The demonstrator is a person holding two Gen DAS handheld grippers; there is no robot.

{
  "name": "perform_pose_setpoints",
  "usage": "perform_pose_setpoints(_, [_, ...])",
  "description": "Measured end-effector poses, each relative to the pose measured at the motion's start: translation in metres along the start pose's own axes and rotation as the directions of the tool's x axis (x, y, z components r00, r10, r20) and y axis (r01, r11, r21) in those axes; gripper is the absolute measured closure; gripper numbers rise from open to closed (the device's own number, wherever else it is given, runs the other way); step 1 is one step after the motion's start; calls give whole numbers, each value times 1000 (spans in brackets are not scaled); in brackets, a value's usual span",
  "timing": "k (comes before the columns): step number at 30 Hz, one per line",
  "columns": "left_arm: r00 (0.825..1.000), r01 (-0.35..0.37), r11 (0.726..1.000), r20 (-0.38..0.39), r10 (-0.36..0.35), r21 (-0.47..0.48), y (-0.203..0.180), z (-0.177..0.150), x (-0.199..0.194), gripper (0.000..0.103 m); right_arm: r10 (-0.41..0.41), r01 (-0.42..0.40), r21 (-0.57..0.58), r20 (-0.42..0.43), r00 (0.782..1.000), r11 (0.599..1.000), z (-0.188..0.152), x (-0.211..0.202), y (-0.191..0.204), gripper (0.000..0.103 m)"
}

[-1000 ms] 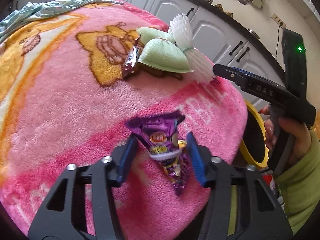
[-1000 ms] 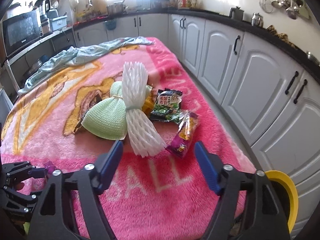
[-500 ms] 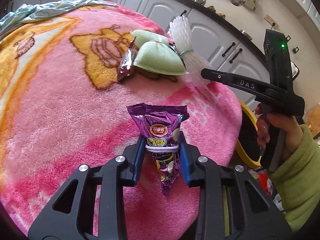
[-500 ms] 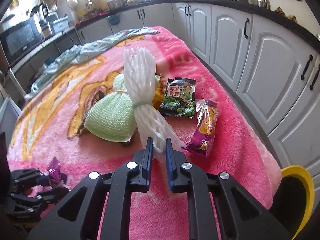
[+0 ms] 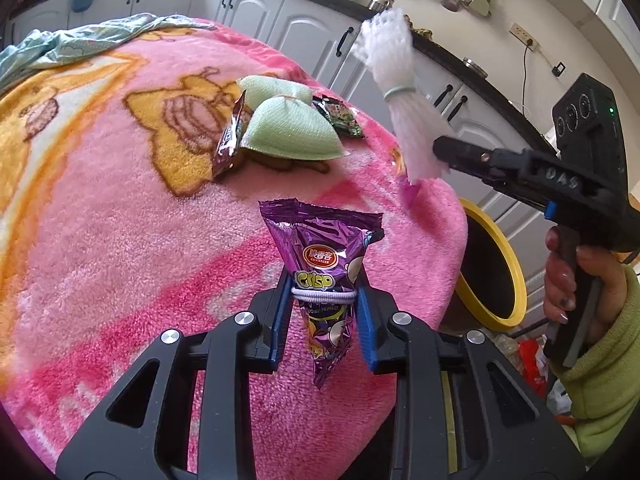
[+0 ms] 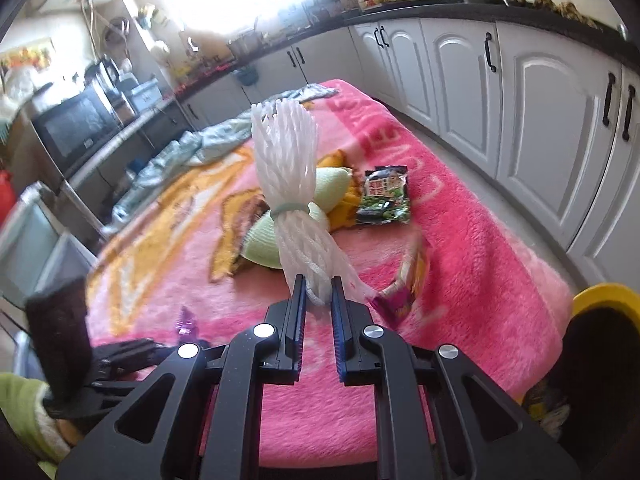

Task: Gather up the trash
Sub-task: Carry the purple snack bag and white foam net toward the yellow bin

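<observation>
My left gripper (image 5: 322, 294) is shut on a purple crisp packet (image 5: 320, 252) tied with a white band, held above the pink blanket (image 5: 120, 240). My right gripper (image 6: 318, 288) is shut on the lower end of a white foam net bundle (image 6: 288, 172), lifted off the blanket; it also shows in the left wrist view (image 5: 400, 92). On the blanket lie green foam nets (image 5: 288, 128), a dark green snack packet (image 6: 384, 196), a brown wrapper (image 5: 232, 136) and an orange-purple wrapper (image 6: 408, 280).
A yellow-rimmed black bin (image 5: 488, 268) stands past the blanket's right edge, also low right in the right wrist view (image 6: 600, 320). A light blue cloth (image 5: 72, 40) lies at the far end. White cabinets (image 6: 540, 112) run along the right.
My left gripper closed on the purple packet and lifted it. My right gripper closed on the white foam net bundle and raised it off the blanket.
</observation>
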State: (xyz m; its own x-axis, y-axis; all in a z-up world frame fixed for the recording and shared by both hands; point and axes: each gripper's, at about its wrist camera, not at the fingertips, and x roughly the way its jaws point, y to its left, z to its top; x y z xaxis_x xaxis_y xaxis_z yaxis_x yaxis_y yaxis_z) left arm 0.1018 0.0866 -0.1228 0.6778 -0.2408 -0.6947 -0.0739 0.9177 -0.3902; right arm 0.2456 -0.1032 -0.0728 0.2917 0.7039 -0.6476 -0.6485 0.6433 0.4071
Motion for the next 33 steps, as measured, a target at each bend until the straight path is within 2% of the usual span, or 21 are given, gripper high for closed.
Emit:
perform_pose_setpoints(5, [1000,-3,1000,11,3,11,-4,0,-4,81,48,-55,112,58,997,992,7,-18,-15,91])
perform_pose_setpoints(15, [998,14,998,52,-17,60,-28,14,-13,81,-1,-13,136,102,995,991,2,-57,-28,91])
perform_pose_setpoints(22, [995,50,992,81,-60,120,-64,31,-16,81,-37,16,155,133,990,988,-9,-86,-39,91])
perform_pose_setpoints(29, [990,84,979,100,-104,187,-101,46,-15,81,-87,53,178,189,978,983,-18,-122,-53,91])
perform_pose_setpoints(33, [986,106,969,105,-132,223,-123,55,-12,81,-138,96,188,226,964,978,-25,-145,-62,91])
